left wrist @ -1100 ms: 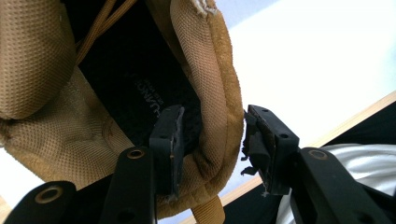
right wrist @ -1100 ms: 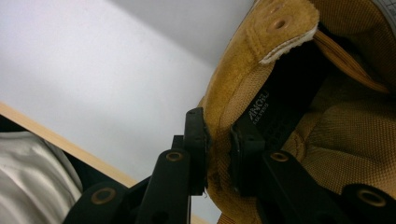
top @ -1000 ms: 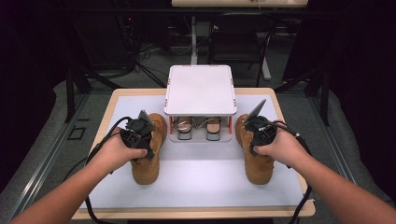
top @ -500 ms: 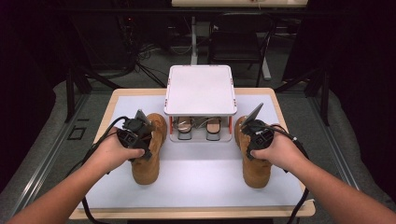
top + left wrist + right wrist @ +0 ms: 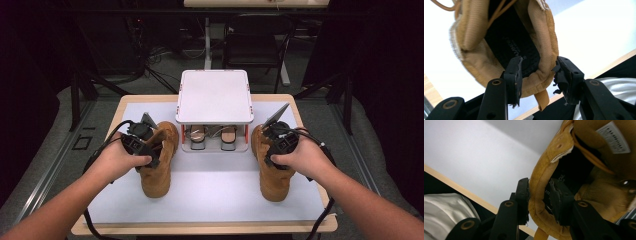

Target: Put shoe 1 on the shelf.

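Both forearms reach in from the near edge, wrists bent down over two boots on the white surface (image 5: 210,190). The left hand-held gripper (image 5: 537,75) straddles the left boot's (image 5: 159,160) padded heel collar, jaws half wide. The right hand-held gripper (image 5: 539,195) has just been opening, its jaws loosely around the right boot's (image 5: 272,172) collar.
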### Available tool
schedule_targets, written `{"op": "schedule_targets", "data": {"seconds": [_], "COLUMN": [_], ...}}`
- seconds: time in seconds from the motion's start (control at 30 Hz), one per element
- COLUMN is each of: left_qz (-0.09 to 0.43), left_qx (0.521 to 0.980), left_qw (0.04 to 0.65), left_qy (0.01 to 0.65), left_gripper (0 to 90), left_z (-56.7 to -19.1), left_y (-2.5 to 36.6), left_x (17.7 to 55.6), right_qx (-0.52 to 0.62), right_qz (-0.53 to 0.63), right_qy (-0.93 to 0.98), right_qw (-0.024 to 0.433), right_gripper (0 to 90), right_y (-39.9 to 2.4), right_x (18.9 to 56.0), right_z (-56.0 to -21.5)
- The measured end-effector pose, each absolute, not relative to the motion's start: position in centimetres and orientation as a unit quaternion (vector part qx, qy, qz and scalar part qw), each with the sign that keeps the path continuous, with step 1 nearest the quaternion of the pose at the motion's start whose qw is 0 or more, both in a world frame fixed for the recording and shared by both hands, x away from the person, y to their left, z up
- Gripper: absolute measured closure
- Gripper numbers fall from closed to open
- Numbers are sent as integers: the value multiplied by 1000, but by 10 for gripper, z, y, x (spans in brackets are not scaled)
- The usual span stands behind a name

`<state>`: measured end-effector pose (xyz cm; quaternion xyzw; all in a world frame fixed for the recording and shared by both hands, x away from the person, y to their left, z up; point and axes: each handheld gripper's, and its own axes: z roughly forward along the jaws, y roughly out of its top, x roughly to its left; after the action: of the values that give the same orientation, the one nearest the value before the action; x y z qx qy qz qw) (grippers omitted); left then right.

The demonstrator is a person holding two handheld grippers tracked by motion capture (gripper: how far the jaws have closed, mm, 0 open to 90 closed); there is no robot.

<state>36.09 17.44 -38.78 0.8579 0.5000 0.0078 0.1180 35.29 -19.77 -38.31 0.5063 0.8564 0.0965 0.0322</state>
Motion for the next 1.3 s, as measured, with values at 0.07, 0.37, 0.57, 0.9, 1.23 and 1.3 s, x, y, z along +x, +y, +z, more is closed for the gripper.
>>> {"op": "schedule_targets", "data": {"seconds": [0.07, 0.37, 0.57, 0.9, 1.23, 1.3], "left_qz": [9, 20, 25, 29, 27, 22], "left_qx": [858, 853, 849, 836, 822, 821], "left_qw": [117, 118, 107, 101, 103, 102], "left_qy": [500, 508, 517, 539, 559, 561], "left_gripper": [570, 570, 572, 571, 571, 570], "left_z": [-386, -374, -374, -378, -388, -390], "left_y": [175, 183, 191, 209, 220, 221], "left_x": [361, 363, 364, 369, 377, 378], "right_qx": [505, 516, 524, 545, 564, 568], "right_qz": [96, 103, 94, 85, 81, 80], "right_qy": [857, 849, 845, 832, 819, 817], "right_qw": [32, 47, 47, 55, 65, 66], "right_gripper": [693, 696, 691, 681, 669, 662], "right_y": [-198, -206, -216, -239, -257, -260], "right_x": [353, 354, 357, 361, 362, 362], "right_z": [-380, -371, -367, -366, -369, -370]}}
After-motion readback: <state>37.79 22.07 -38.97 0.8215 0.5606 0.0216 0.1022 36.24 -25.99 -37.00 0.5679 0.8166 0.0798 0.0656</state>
